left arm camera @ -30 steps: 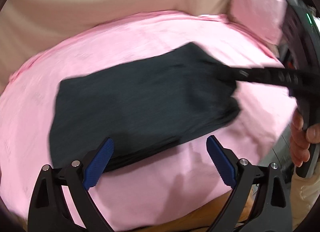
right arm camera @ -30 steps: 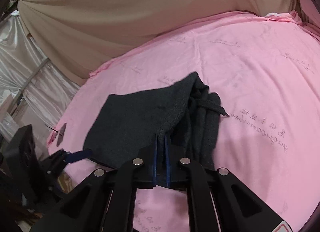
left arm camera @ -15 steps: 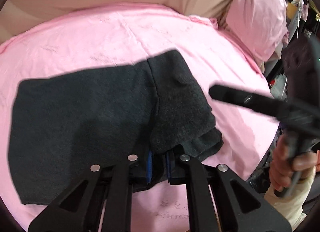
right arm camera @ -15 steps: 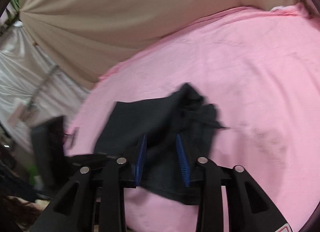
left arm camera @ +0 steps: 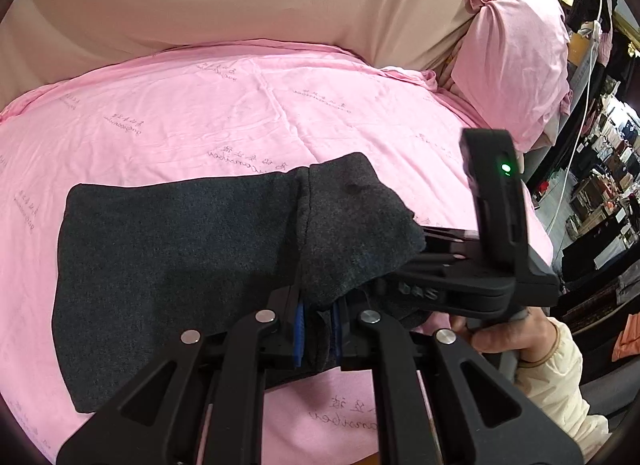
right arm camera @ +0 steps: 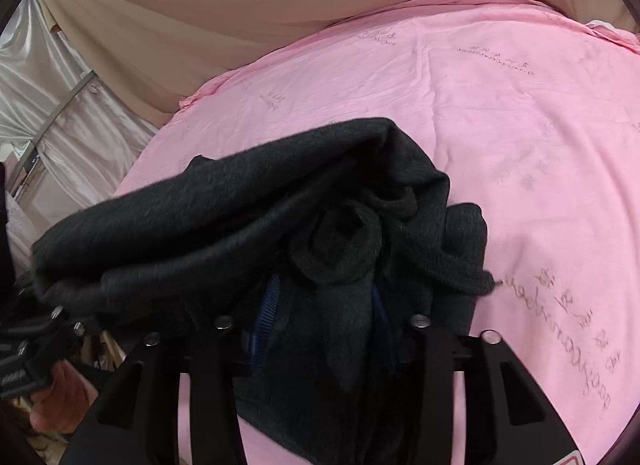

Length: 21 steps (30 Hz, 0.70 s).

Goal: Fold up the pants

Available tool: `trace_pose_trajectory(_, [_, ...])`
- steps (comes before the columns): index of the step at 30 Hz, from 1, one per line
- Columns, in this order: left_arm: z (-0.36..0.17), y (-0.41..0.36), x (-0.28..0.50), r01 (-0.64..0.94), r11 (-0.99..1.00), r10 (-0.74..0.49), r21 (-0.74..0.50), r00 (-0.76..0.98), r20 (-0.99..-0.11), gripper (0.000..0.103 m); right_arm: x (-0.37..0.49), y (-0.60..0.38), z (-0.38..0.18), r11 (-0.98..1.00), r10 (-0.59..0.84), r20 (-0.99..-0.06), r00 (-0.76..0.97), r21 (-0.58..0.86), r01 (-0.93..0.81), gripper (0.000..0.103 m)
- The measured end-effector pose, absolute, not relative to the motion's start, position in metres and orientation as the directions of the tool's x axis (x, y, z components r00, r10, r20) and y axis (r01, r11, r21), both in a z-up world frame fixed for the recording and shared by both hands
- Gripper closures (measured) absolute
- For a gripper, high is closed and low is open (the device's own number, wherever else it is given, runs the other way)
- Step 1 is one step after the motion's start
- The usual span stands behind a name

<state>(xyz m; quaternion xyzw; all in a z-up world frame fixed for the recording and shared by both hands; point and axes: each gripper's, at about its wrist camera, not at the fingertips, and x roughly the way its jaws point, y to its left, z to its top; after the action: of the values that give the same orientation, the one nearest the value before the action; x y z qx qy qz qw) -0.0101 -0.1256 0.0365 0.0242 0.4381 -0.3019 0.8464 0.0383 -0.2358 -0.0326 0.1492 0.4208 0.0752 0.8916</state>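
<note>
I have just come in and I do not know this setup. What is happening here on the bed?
A person is folding dark grey pants on a pink bedsheet. The left hand-held gripper is shut on the near edge of the pants. The right hand-held gripper grips a bunched part at the same end. The far part lies flat; the fold is not finished.

right gripper jaws buried in bunched pants, left gripper pads half-covered by cloth
</note>
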Motion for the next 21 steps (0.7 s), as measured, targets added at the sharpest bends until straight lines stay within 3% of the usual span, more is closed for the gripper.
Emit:
trace_pose_trajectory(4, [0.032, -0.135, -0.019, 0.573, 0.783, -0.521, -0.243, 0.390, -0.759, 0.092, 0.008, -0.251, 0.001, 0.933, 0.255, -0.636, 0.728, 0.359, -0.014, 0.096])
trace_pose_trajectory(7, [0.003, -0.158, -0.025, 0.609, 0.755, -0.520, -0.243, 0.330, -0.788, 0.091, 0.009, -0.271, -0.031, 0.944, 0.177, -0.707, 0.685, 0.318, 0.085, 0.095])
trace_pose_trajectory(8, [-0.013, -0.168, -0.024, 0.611, 0.756, -0.500, -0.236, 0.305, -0.810, 0.091, 0.011, -0.281, -0.045, 0.923, 0.211, -0.714, 0.668, 0.371, 0.106, 0.096])
trace_pose_trajectory(9, [-0.023, -0.172, -0.022, 0.605, 0.760, -0.486, -0.235, 0.290, -0.825, 0.091, 0.002, -0.293, -0.046, 0.877, 0.269, -0.664, 0.697, 0.468, 0.108, 0.097])
trace_pose_trajectory(11, [-0.021, -0.168, -0.026, 0.608, 0.758, -0.497, -0.236, 0.303, -0.814, 0.090, -0.020, -0.299, -0.025, 0.878, 0.196, -0.640, 0.743, 0.452, 0.158, 0.093])
trace_pose_trajectory(12, [-0.013, -0.163, -0.029, 0.620, 0.746, -0.513, -0.243, 0.302, -0.803, 0.090, -0.032, -0.299, -0.011, 0.891, 0.128, -0.622, 0.773, 0.414, 0.186, 0.083])
trace_pose_trajectory(13, [-0.002, -0.156, -0.033, 0.632, 0.732, -0.539, -0.256, 0.306, -0.785, 0.089, -0.044, -0.299, 0.003, 0.895, 0.098, -0.598, 0.796, 0.402, 0.192, 0.083])
trace_pose_trajectory(14, [0.014, -0.143, -0.038, 0.636, 0.724, -0.565, -0.266, 0.325, -0.758, 0.079, -0.051, -0.297, 0.013, 0.894, 0.110, -0.575, 0.811, 0.413, 0.172, 0.083])
trace_pose_trajectory(15, [0.027, -0.131, -0.041, 0.637, 0.720, -0.586, -0.276, 0.346, -0.733, 0.055, -0.059, -0.291, 0.025, 0.897, 0.136, -0.547, 0.826, 0.422, 0.131, 0.082])
trace_pose_trajectory(17, [0.045, -0.109, -0.045, 0.625, 0.731, -0.604, -0.275, 0.404, -0.687, 0.031, -0.062, -0.271, 0.038, 0.912, 0.176, -0.534, 0.827, 0.405, 0.068, 0.075])
trace_pose_trajectory(18, [0.053, -0.093, -0.045, 0.594, 0.765, -0.577, -0.249, 0.462, -0.674, 0.029, -0.060, -0.259, 0.040, 0.919, 0.195, -0.536, 0.822, 0.392, 0.038, 0.066])
trace_pose_trajectory(21, [0.041, -0.067, -0.027, 0.488, 0.855, -0.449, -0.174, 0.530, -0.719, 0.029, -0.044, -0.229, 0.028, 0.937, 0.246, -0.567, 0.786, 0.346, -0.044, 0.065])
